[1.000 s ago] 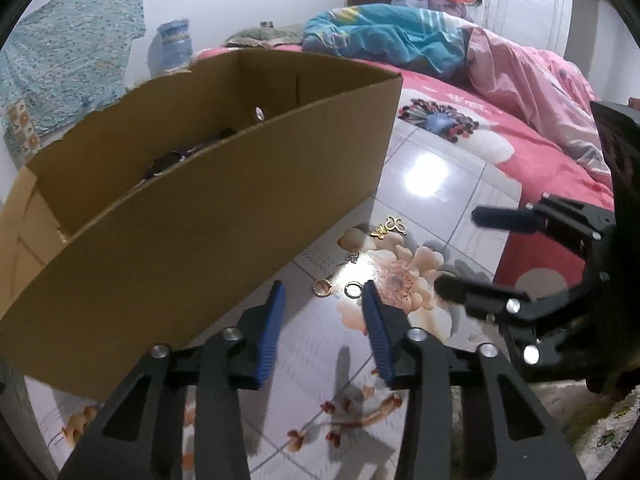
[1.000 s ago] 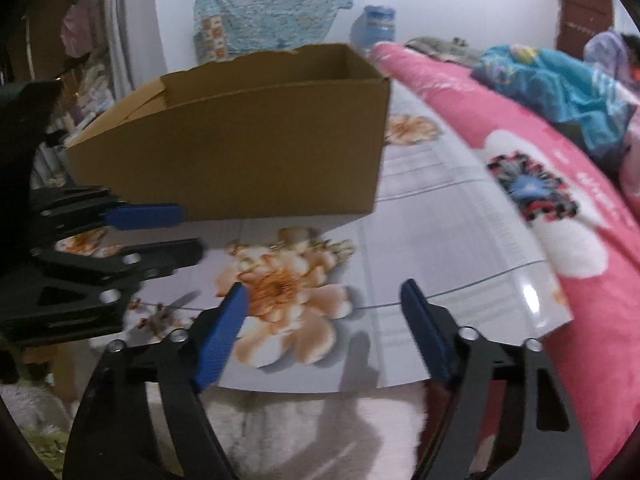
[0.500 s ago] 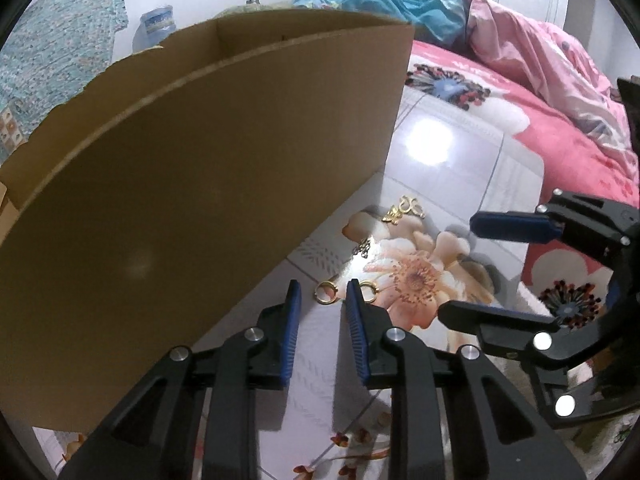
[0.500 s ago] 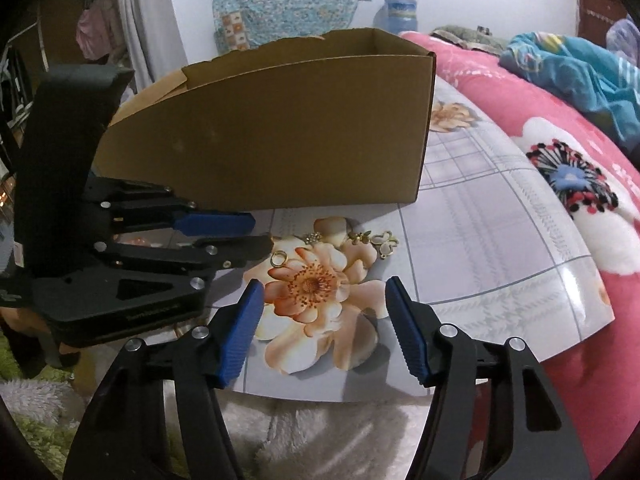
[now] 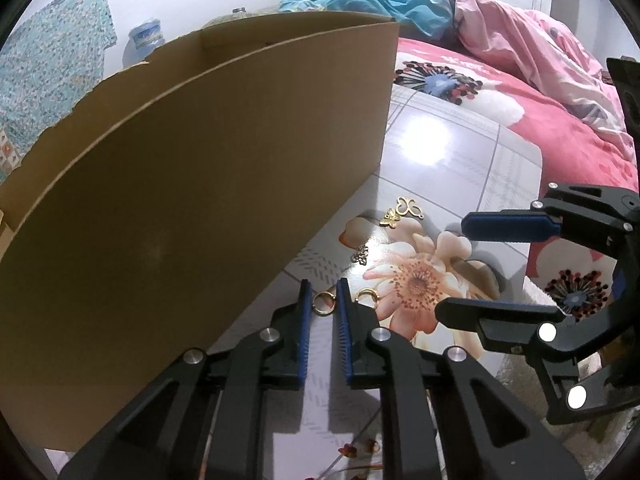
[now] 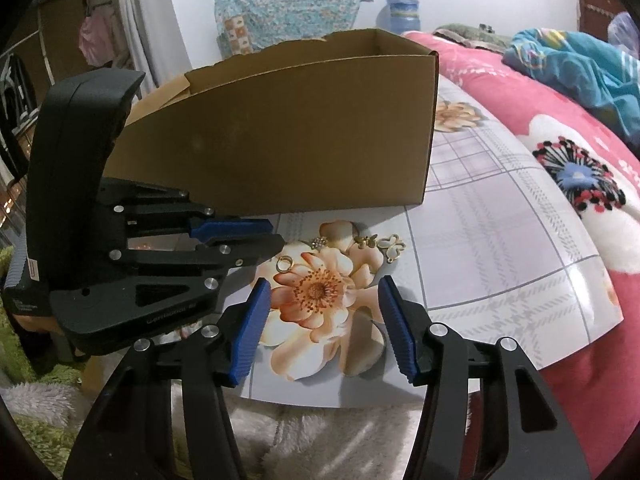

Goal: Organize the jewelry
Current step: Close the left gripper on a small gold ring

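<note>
Closing in on a small gold ring point(image 5: 323, 303), the left gripper point(image 5: 322, 294) has its blue pads nearly together with the ring lying between their tips on the glossy flowered board point(image 5: 452, 168); its jaws have just been narrowing, and whether the pads already press the ring cannot be told. The right gripper point(image 6: 325, 294) hangs above the printed flower, its jaws about half apart with nothing between them, and they too have just been drawing closer. Two gold rings show on the board: the one between the left pads and a second gold ring point(image 5: 367, 295) just beside the left gripper's right finger. Beyond them lie three more pieces: a small filigree charm point(image 5: 361, 255), a solid butterfly charm point(image 5: 390, 219) and an outline butterfly charm point(image 5: 409, 208), the two butterflies touching or nearly so. One cardboard box point(image 5: 192, 184) stands on the board just left of the jewelry.
</note>
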A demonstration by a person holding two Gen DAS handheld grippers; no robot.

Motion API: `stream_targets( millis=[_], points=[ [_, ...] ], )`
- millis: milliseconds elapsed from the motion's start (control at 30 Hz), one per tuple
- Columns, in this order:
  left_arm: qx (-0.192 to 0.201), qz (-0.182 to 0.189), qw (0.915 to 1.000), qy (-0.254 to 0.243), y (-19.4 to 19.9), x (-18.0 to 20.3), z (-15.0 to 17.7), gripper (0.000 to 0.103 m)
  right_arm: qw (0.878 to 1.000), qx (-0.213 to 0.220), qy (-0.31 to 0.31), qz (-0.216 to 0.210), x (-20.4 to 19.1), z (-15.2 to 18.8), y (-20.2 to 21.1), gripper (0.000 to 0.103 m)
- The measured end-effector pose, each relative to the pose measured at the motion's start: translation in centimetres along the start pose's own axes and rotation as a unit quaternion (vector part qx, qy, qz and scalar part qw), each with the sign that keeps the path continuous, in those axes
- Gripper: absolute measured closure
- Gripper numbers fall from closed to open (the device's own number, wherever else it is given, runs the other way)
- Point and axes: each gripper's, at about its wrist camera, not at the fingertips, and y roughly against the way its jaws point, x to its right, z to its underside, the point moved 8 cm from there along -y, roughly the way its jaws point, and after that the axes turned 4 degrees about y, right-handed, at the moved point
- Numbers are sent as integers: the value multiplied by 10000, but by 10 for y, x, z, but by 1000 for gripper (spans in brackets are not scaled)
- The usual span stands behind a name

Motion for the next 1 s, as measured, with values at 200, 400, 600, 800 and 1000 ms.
stream_targets(
  millis=[200, 400, 600, 800, 1000],
  points=[
    [-13, 28, 10000, 94, 3, -2, 5, 91, 10000, 56, 55, -3, 1, -3, 2, 52],
    [41, 24, 9997, 259, 14, -9, 11, 92, 9998, 36, 199, -90, -3, -7, -4, 52],
    [55, -49, 9992, 383, 19, -18, 15, 92, 9985, -14, 523, -168, -16, -12, -17, 61],
    [49, -93, 9987, 495, 20, -24, 17, 91, 9977, -95, 637, -208, -20, -15, -28, 71],
    [42, -125, 9986, 516, 20, -25, 19, 92, 9971, -214, 717, -153, -25, -16, -37, 81]
  ],
)
